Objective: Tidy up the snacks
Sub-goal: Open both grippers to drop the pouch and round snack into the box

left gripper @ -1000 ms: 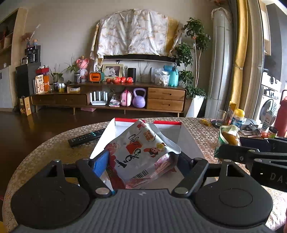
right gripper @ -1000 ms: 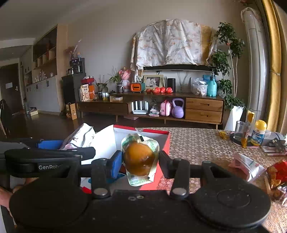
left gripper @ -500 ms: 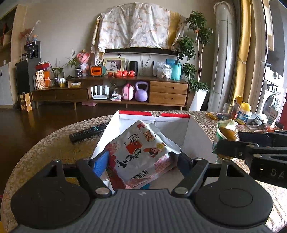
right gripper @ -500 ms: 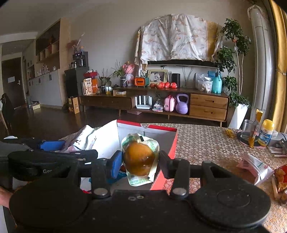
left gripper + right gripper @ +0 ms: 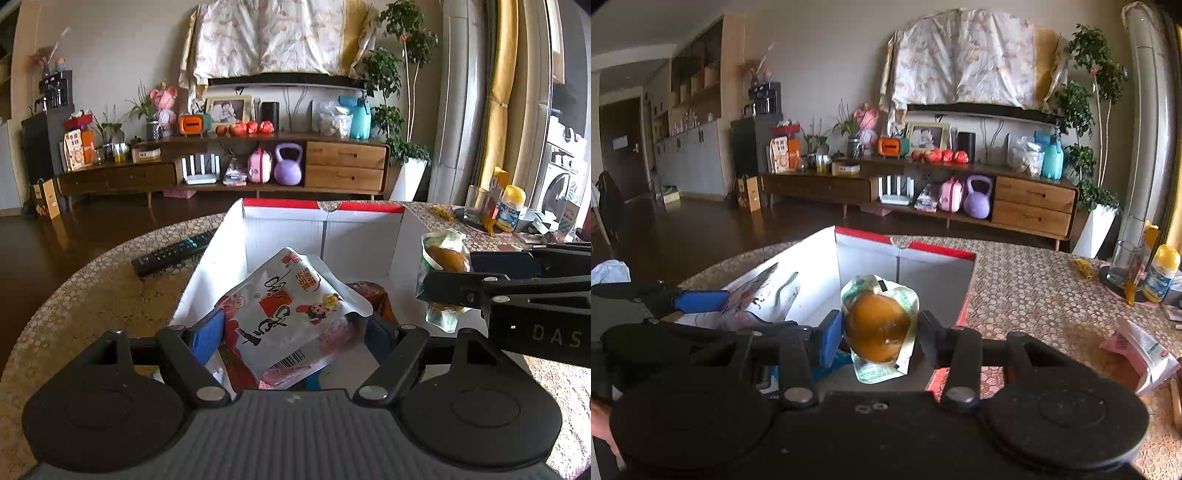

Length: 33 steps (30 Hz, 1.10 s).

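A round tabletop (image 5: 110,295) with a pebbled beige cover carries an open white cardboard box (image 5: 280,229) with red rim, a black remote control (image 5: 170,253) just left of it, a drinking glass (image 5: 1121,264), a yellow-capped bottle (image 5: 1160,273) and a pink-white snack packet (image 5: 1141,349) lying apart at right.

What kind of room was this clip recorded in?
Most likely a home living room: a low wooden media console with a framed photo, a tall potted plant, and a remote control on the round table.
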Tool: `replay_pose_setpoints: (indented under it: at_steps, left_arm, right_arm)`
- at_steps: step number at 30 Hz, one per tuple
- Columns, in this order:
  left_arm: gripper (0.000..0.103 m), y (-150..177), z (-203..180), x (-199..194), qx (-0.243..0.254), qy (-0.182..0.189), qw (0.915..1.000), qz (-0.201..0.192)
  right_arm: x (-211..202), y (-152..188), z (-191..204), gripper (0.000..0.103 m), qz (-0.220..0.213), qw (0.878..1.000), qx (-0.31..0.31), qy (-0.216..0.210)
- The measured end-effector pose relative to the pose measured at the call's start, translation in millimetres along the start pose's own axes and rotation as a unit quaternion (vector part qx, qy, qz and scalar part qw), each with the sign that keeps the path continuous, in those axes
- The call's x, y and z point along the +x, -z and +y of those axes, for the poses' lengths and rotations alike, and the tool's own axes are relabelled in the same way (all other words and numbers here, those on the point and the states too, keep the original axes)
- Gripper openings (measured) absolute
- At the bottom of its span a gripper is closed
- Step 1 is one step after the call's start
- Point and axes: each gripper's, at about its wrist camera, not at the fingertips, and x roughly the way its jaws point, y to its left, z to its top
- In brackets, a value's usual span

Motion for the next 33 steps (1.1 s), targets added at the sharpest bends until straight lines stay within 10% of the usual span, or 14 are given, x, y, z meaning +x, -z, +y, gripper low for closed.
replay_pose_setpoints:
  at_steps: [33]
  left_arm:
    - [0.079, 6, -11, 23, 0.078, 0.003, 0.9957, 0.050]
  right_arm:
    - [39, 5, 11, 0.045, 0.079, 0.996, -0.046, 0.017]
